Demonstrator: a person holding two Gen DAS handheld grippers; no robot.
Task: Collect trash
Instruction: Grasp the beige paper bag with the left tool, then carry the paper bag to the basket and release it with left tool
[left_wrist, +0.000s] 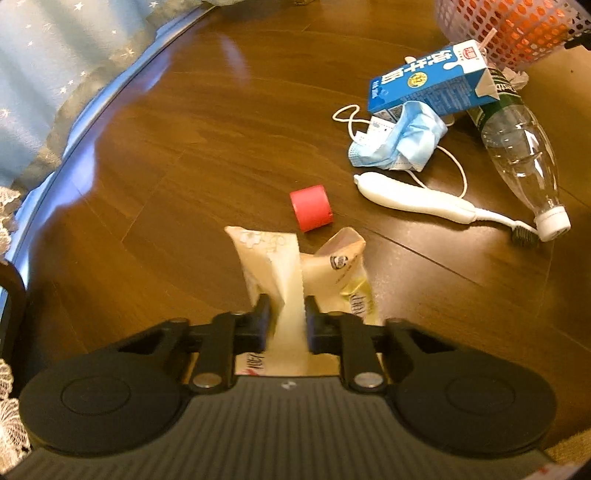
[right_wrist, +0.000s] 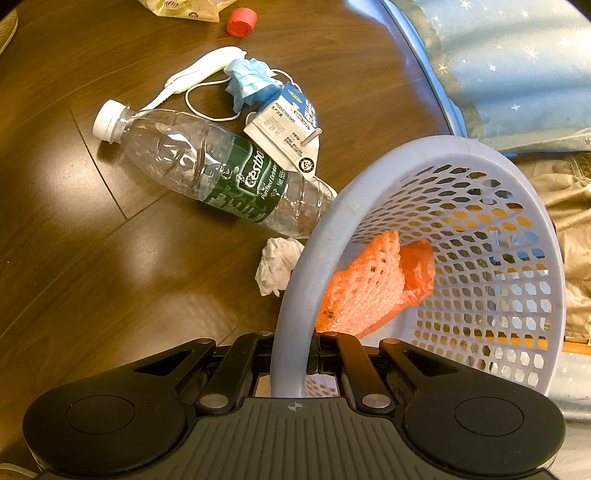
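Note:
My left gripper is shut on a crumpled beige snack wrapper that rests on the dark wooden table. A red bottle cap lies just beyond the wrapper. Farther right lie a white toothbrush, a blue face mask, a blue milk carton and a clear plastic bottle. In the right wrist view my right gripper is shut on the rim of a pale blue mesh basket, tilted toward the table. An orange foam net lies inside it.
A crumpled white tissue sits against the basket's outer wall, beside the bottle. The table's rounded edge curves along the left, with a starry blue cloth beyond it. Bare wood lies left of the wrapper.

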